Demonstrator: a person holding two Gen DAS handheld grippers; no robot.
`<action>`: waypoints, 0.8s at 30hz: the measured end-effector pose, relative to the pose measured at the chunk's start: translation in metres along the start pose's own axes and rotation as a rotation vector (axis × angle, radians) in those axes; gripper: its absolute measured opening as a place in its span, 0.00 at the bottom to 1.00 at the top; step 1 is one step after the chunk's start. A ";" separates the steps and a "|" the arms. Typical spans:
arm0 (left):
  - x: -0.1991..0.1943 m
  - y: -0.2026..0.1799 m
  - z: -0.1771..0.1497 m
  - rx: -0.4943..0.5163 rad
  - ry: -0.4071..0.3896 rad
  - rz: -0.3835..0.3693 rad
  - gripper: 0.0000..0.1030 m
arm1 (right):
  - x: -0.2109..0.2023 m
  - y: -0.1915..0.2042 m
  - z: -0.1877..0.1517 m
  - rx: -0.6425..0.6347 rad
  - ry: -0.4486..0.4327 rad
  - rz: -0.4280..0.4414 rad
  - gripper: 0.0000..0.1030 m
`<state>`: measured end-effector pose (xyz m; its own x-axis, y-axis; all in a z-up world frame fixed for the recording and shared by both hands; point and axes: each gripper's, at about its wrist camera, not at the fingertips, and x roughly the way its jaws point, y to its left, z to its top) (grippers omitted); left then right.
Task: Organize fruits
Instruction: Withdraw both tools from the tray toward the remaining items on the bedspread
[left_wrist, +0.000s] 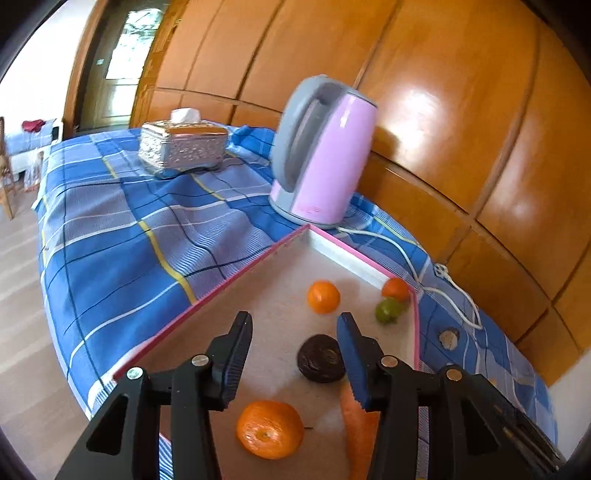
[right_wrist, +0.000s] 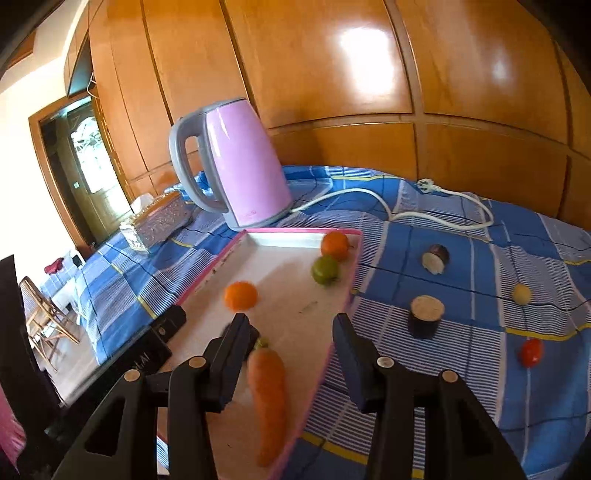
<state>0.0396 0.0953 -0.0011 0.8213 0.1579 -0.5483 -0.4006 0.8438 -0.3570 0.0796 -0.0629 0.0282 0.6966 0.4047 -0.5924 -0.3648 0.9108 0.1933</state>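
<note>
A white tray with a pink rim (left_wrist: 221, 285) lies on the blue checked cloth. On it are three oranges (left_wrist: 269, 428), a green fruit (left_wrist: 388, 311), a dark wrinkled fruit (left_wrist: 320, 357) and a carrot (left_wrist: 360, 424). My left gripper (left_wrist: 294, 317) hovers open over the tray, with the dark fruit just beyond its right finger and nothing gripped. My right gripper (right_wrist: 290, 319) is open too, above the tray's near corner. The carrot (right_wrist: 267, 391) lies on the tray (right_wrist: 295, 230) below the gap between its fingers, and neither pad touches it.
A pink kettle (right_wrist: 247, 166) stands behind the tray, its white cord (right_wrist: 443, 214) trailing over the cloth. Two dark cut pieces (right_wrist: 424, 316), a small yellow fruit (right_wrist: 521, 293) and a red one (right_wrist: 531, 352) lie right of the tray. A silver tissue box (left_wrist: 183, 147) sits far left.
</note>
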 end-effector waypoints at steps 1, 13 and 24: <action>-0.001 -0.002 -0.001 0.013 -0.001 -0.010 0.47 | -0.002 -0.001 -0.002 -0.009 -0.001 -0.010 0.46; -0.005 -0.040 -0.016 0.196 0.010 -0.084 0.47 | -0.026 -0.041 -0.025 -0.054 0.008 -0.153 0.46; -0.008 -0.058 -0.029 0.299 0.028 -0.131 0.47 | -0.044 -0.101 -0.031 0.103 -0.044 -0.289 0.46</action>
<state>0.0448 0.0302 0.0024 0.8450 0.0273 -0.5340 -0.1517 0.9699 -0.1904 0.0667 -0.1751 0.0108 0.7893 0.1290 -0.6003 -0.0851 0.9912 0.1011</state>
